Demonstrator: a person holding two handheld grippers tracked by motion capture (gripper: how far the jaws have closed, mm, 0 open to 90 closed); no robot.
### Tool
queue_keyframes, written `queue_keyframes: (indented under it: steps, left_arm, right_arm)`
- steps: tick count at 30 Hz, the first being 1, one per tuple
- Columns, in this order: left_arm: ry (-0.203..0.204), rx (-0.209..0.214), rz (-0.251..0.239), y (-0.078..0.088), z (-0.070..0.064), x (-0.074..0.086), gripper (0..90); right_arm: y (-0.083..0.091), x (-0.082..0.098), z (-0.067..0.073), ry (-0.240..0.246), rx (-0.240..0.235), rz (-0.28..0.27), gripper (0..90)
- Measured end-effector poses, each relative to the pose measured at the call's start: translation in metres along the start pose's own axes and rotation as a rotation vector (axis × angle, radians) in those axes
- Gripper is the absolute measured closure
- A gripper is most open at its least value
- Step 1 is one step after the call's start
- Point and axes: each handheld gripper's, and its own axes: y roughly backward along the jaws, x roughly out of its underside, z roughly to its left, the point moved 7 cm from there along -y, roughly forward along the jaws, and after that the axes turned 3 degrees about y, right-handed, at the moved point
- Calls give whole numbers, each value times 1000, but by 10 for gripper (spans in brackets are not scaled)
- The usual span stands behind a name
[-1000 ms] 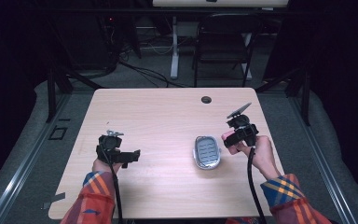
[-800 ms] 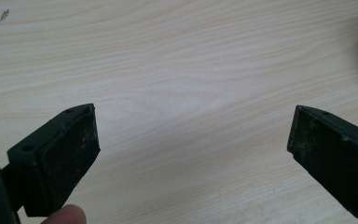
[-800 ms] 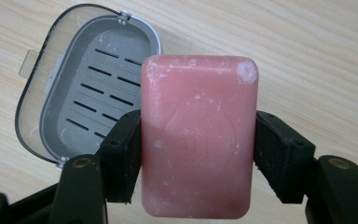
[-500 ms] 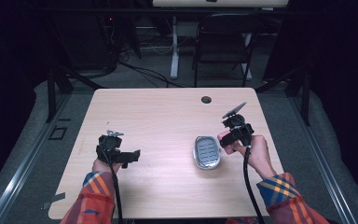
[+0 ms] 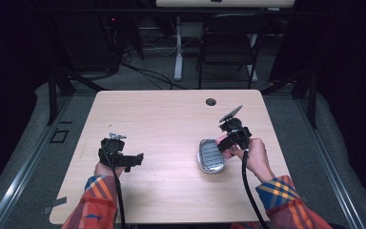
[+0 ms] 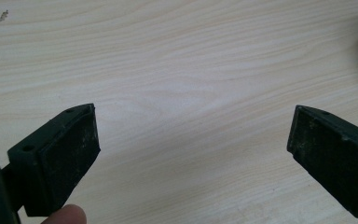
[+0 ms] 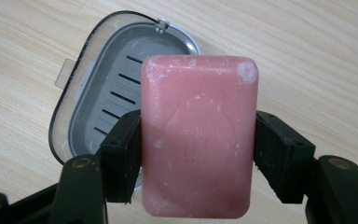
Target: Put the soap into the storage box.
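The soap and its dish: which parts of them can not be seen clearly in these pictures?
- Soap dish: in the right gripper view the pink soap held by the right gripper covers its right part.
- Soap's stamped mark: right gripper view, too faint to read.
- Soap in the high view: too small.

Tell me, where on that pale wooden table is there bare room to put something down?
Most of the pale wooden table is bare: the whole far half up to the small round dark hole, and the middle stretch between the left gripper and the grey slotted soap dish. It is crowded only at the dish, where the right gripper holds a pink soap bar.
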Motion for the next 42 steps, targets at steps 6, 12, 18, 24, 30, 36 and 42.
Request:
queue_keyframes:
  steps: [6,12,18,24,30,36,42]
  left_arm:
    - [-3,0,-1,0,0,0,22]
    - [-3,0,-1,0,0,0,22]
    - [-5,1,0,0,0,0,23]
    - [-5,0,-3,0,-1,0,23]
    - [-5,0,-3,0,-1,0,24]
    - [-6,1,-3,0,-1,0,24]
    - [-5,1,-4,0,-1,0,24]
  right_arm:
    - [-6,-2,7,17,-10,17,370]
    - [-13,-5,13,17,-15,6,370]
    - [-19,-8,19,17,-12,16,370]
    - [-24,-10,24,7,-4,25,370]
    - [-27,-10,27,-2,10,35,369]
    - [-28,-10,28,-10,22,46,369]
    - [-31,-11,29,-41,25,40,376]
